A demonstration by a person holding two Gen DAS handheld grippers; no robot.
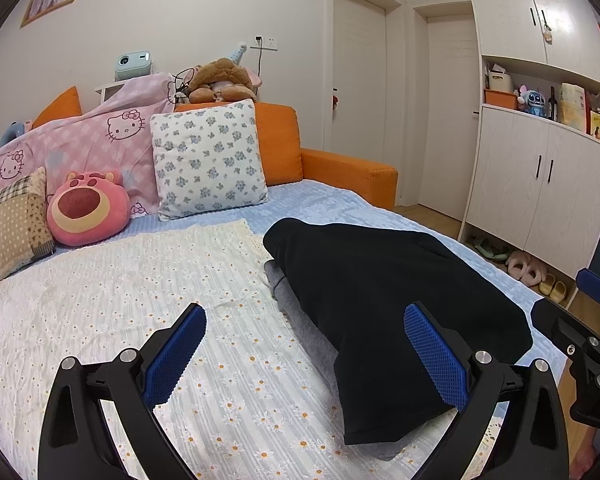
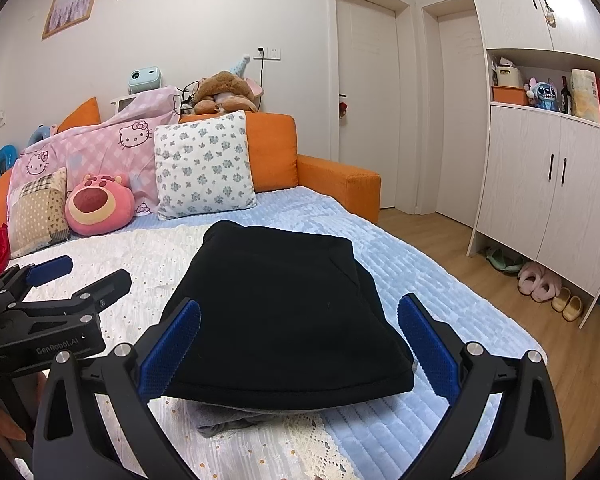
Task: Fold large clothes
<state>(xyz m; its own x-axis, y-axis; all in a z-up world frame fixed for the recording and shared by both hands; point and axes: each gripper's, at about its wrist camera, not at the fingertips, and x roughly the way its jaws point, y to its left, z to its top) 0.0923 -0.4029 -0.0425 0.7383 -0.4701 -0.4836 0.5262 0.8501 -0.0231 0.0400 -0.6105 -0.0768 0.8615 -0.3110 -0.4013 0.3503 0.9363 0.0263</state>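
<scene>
A black garment (image 1: 384,304) lies folded into a thick rectangle on the bed, on top of a grey garment (image 1: 300,320) whose edge shows beneath it. My left gripper (image 1: 305,316) hovers open over the daisy-print blanket (image 1: 140,300), its right pad near the black garment's left corner. In the right wrist view the black garment (image 2: 284,312) fills the space between the open fingers of my right gripper (image 2: 299,308), with the grey garment (image 2: 228,420) peeking out in front. The left gripper (image 2: 100,268) stands open to its left, held by a hand (image 2: 0,420).
Floral pillow (image 1: 208,160), pink bear plush (image 1: 86,210), patchwork cushion (image 1: 14,220) and pink quilt (image 1: 100,132) line the orange sofa back (image 1: 278,140). A light blue cover (image 2: 400,260) runs to the bed's right edge. Wooden floor, slippers (image 2: 538,282) and white cabinet (image 2: 560,200) lie right.
</scene>
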